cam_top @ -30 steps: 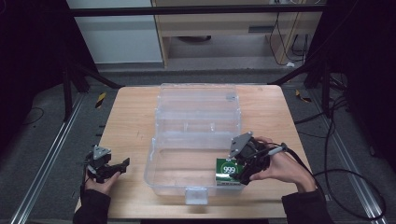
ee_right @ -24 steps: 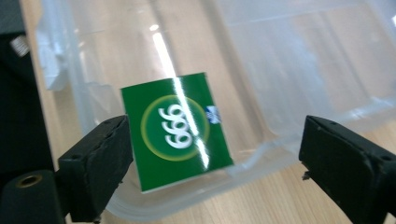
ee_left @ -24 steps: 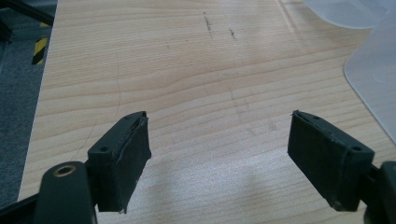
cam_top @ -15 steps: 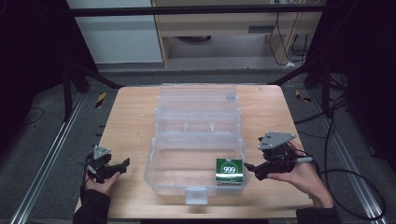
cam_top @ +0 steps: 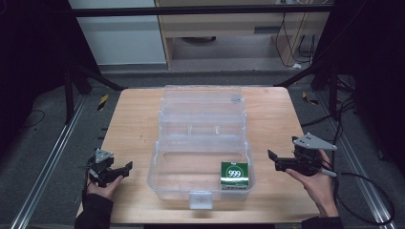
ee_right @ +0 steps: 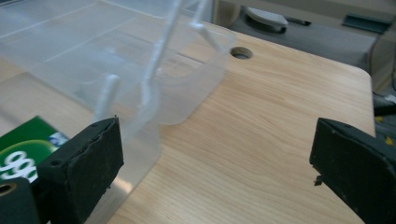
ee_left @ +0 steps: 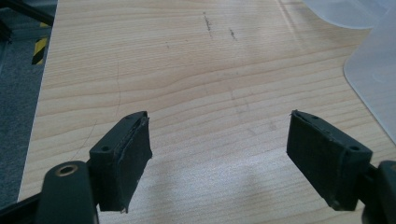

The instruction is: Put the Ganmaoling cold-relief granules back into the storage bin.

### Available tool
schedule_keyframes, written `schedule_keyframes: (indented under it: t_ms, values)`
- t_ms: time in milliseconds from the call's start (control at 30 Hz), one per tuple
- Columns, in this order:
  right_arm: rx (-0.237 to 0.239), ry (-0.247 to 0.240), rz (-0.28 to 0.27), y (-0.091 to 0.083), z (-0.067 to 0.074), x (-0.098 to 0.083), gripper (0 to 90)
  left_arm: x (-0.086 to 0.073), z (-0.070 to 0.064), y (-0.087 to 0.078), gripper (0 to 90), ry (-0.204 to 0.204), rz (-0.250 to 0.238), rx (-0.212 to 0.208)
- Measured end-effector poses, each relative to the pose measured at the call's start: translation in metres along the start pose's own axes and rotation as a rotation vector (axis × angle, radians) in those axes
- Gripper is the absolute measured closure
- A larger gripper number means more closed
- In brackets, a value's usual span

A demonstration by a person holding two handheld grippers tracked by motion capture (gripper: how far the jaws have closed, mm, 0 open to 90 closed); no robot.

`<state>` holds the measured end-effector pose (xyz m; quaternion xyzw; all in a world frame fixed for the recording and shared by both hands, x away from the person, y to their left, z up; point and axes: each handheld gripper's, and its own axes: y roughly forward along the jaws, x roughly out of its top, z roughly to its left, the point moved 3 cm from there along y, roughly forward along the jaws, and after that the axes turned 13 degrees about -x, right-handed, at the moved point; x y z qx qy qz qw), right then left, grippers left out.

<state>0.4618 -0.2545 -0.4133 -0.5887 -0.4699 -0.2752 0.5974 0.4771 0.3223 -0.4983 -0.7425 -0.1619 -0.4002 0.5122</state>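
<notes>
Tabletop carries clear plastic box, lid open toward 12 o'clock. Green 999 pack lies inside the box's near tray, 4 o'clock corner. Right gripper at 3 o'clock of the pack, outside the wall, jaws just opened, empty. Left gripper at 9 o'clock, jaws apart, empty.

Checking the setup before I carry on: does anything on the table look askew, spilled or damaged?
Nothing stands out. The green box lies flat in the near right corner of the open clear plastic case, square to its walls. The wooden table shows only faint scuff marks, with nothing spilled.
</notes>
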Motion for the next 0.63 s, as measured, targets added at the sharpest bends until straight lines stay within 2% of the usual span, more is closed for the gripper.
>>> schedule_keyframes:
  t_ms: [167,200,300,467,633]
  values:
    - [-0.06,0.055,0.009,0.007,-0.011,-0.016,3.6,0.0,0.0,-0.001,21.6,0.001,-0.006,0.0]
    - [-0.06,0.055,0.009,0.007,-0.011,-0.016,3.6,0.0,0.0,-0.001,21.7,0.001,-0.006,0.0]
    - [-0.104,0.072,0.022,0.012,-0.018,-0.03,3.0,0.001,0.001,-0.001,21.9,0.003,-0.009,0.002]
    - [-0.134,0.094,0.03,0.017,-0.023,-0.044,2.8,0.001,0.001,-0.001,21.9,0.003,-0.014,0.006]
    - [-0.168,0.12,0.066,0.027,-0.03,-0.063,2.3,0.001,0.001,-0.002,21.9,0.001,-0.02,0.009]
